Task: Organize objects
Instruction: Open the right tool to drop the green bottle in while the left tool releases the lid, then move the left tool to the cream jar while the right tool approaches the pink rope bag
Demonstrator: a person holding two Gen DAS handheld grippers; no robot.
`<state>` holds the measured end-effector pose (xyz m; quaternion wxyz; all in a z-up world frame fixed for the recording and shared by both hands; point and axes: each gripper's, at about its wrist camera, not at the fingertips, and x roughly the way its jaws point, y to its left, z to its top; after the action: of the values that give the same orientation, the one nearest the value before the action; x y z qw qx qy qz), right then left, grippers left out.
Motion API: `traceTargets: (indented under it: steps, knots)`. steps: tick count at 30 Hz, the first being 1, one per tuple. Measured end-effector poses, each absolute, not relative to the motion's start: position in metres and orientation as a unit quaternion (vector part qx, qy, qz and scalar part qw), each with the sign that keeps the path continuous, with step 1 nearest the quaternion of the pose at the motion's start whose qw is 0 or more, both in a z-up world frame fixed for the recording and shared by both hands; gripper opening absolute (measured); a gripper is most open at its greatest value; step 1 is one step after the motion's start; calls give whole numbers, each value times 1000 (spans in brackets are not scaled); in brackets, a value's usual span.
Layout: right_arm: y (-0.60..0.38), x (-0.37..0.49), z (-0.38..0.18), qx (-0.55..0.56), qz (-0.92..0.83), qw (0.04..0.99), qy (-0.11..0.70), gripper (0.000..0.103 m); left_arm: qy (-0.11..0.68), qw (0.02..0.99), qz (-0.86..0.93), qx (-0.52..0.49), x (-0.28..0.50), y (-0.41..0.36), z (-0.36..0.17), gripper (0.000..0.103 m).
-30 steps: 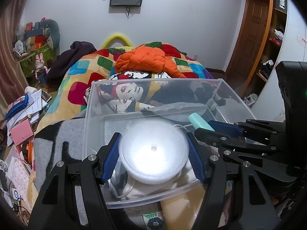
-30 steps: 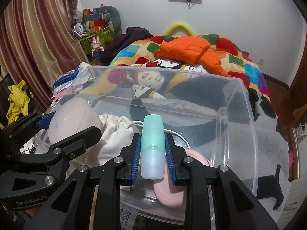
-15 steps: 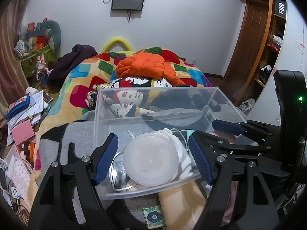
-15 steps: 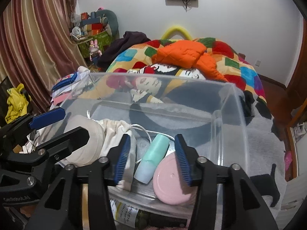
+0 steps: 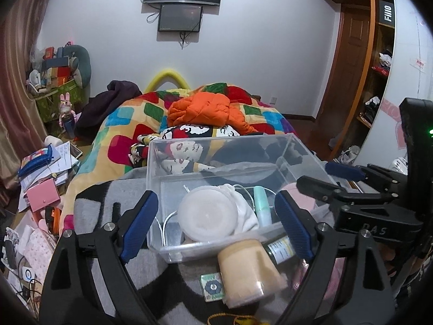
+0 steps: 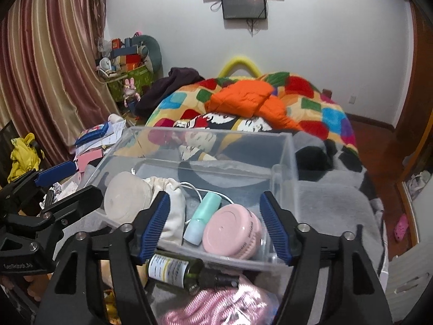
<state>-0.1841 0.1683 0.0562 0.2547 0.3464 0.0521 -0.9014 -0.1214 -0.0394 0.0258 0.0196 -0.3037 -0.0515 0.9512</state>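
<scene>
Two empty tongs, left [image 5: 216, 226] and right [image 6: 215, 228], wide before clear bin [image 6: 284, 162] with mint bottle [image 6: 203, 220].

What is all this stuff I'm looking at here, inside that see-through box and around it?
Clear plastic bin: one, transparent, on the grey blanket.
White round container: one, in the bin, left side.
Cloth pouch: one, cream, in the bin, beside the container.
Mint tube: one, lying in the bin.
Pink round case: one, in the bin, right side.
Dark green bottle: one, lying in front of the bin.
Tan jar: one, lying in front of the bin.
Orange jacket: one, on the patchwork bed.
Left tongs: open, empty.
Right tongs: open, empty.
</scene>
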Motion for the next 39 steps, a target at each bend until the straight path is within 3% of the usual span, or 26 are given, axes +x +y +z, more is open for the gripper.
traceTargets:
  steps: [7, 11, 29, 39]
  knots:
    - [182, -159, 66, 322, -913, 242, 64, 71, -42, 20, 950, -307, -108, -30, 24, 89]
    - [191, -148, 62, 320, -917, 229, 69, 81, -37, 26, 947, -318, -103, -24, 16, 90]
    - [223, -123, -13, 424, -879, 218, 30, 81, -30, 35, 923, -383, -98, 2, -39, 90]
    - [219, -131, -23, 451, -862, 234, -5, 81, -43, 33, 916, -397, -98, -3, -57, 90]
